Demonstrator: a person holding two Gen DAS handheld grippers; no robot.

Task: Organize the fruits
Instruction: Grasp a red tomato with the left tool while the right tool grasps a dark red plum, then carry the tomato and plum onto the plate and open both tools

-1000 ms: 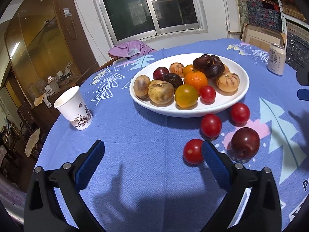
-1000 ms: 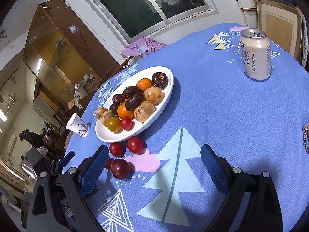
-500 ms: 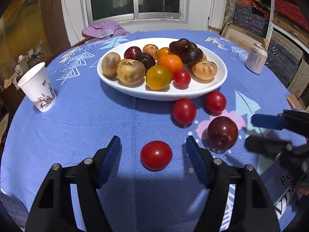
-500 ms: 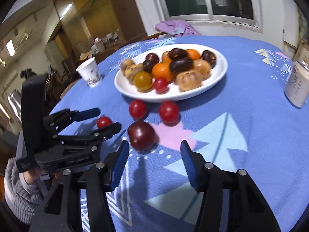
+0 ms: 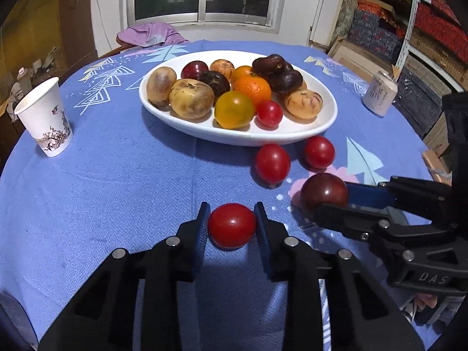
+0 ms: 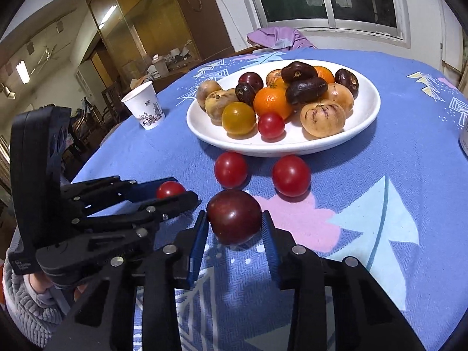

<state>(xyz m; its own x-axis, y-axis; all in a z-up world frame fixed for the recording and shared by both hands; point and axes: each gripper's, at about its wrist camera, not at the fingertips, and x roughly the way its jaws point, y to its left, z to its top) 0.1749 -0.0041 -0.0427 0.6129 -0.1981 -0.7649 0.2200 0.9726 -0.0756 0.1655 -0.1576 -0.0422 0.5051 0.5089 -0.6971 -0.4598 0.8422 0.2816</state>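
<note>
Left gripper (image 5: 232, 223) pinches tomato (image 5: 231, 224) (plate rim (image 5: 234, 139) well apart)

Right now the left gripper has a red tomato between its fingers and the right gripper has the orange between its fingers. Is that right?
Not quite. The left gripper does have a red tomato, but the right gripper, jaws closing, has the dark plum, not the orange, which lies in the white dish. The right wrist view shows it.
</note>
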